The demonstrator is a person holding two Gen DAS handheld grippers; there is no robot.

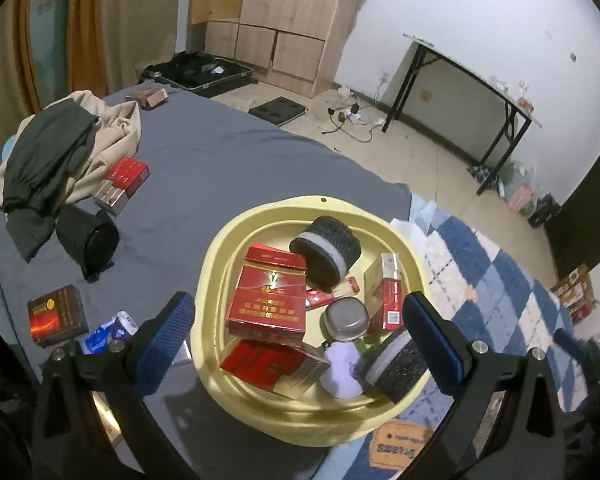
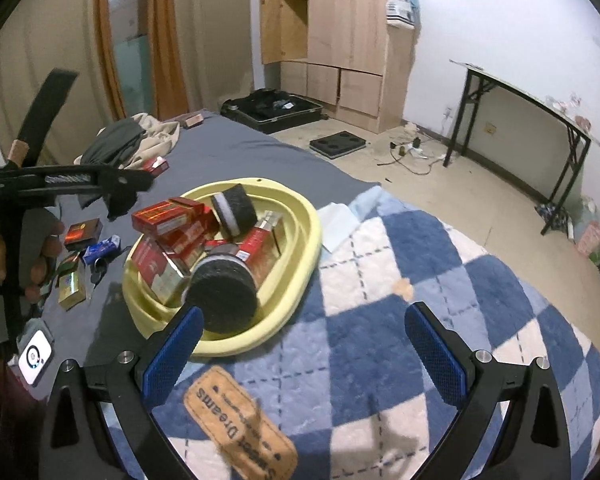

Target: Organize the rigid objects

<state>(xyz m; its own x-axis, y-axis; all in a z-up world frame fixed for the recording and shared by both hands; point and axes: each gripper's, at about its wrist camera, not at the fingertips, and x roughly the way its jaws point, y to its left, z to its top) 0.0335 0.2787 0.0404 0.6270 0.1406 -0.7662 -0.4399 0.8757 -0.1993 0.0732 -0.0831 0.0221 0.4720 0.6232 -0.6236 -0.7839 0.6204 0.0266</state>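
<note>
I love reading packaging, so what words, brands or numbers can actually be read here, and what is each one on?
"Sweet Dreams": on the tan patch sewn to the blue checked blanket; in the left view only "Dreams" shows, upside down.
A gold "V" emblem: on the large red box in the yellow basin; its gold lines of characters are too blurred to read.
Print on the other boxes: too small.

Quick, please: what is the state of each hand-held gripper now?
Left hand-held gripper: open, holding nothing, above the yellow basin.
Right hand-held gripper: open, holding nothing.
</note>
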